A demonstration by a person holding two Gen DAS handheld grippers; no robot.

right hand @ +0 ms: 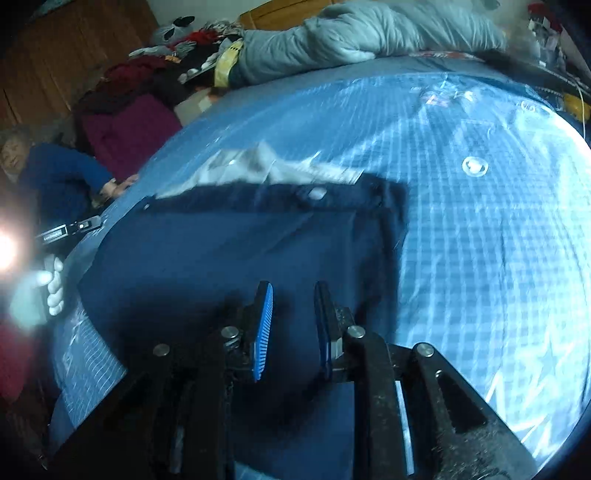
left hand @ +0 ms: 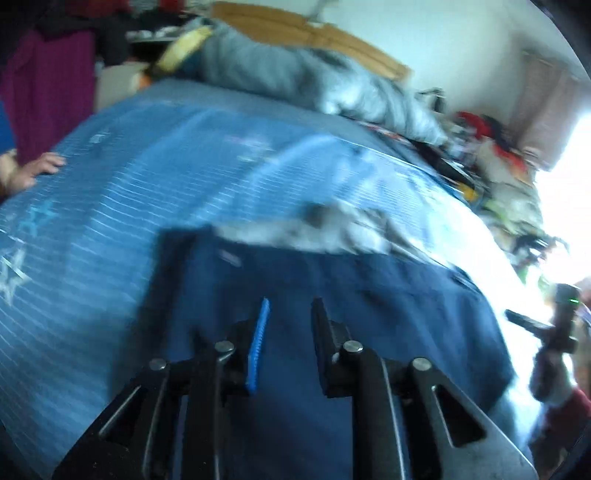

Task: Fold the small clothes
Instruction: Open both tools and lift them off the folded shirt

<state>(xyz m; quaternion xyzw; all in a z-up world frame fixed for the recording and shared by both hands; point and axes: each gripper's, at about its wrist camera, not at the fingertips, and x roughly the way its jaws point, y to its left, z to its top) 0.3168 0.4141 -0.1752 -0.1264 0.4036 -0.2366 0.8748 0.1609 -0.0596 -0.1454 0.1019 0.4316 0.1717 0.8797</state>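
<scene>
1. One bed (left hand: 110, 177) fills the room's middle, covered by a glossy blue sheet printed with thin white lines and a few pale stars; the surface looks slick, like plastic.
2. One grey quilt (right hand: 369, 29), puffy and crumpled, is heaped along the bed's far edge, in front of a wooden headboard (left hand: 295, 26).
3. One navy garment (left hand: 332, 295) lies flat on the near part of the bed, roughly rectangular, of soft matte cloth; a pale lining or second piece (right hand: 240, 166) shows at its far edge, too blurred to tell which.
4. Two tongs are over the navy garment. The left tongs (left hand: 290, 314) are parted with nothing between them, one finger bearing a ribbed blue pad (left hand: 258, 347). The right tongs (right hand: 293, 299) are likewise parted and empty, with ribbed blue pads.
5. One onlooker's hand (left hand: 40, 170) rests on the bed's left edge, from a blue sleeve (right hand: 62, 173).
</scene>
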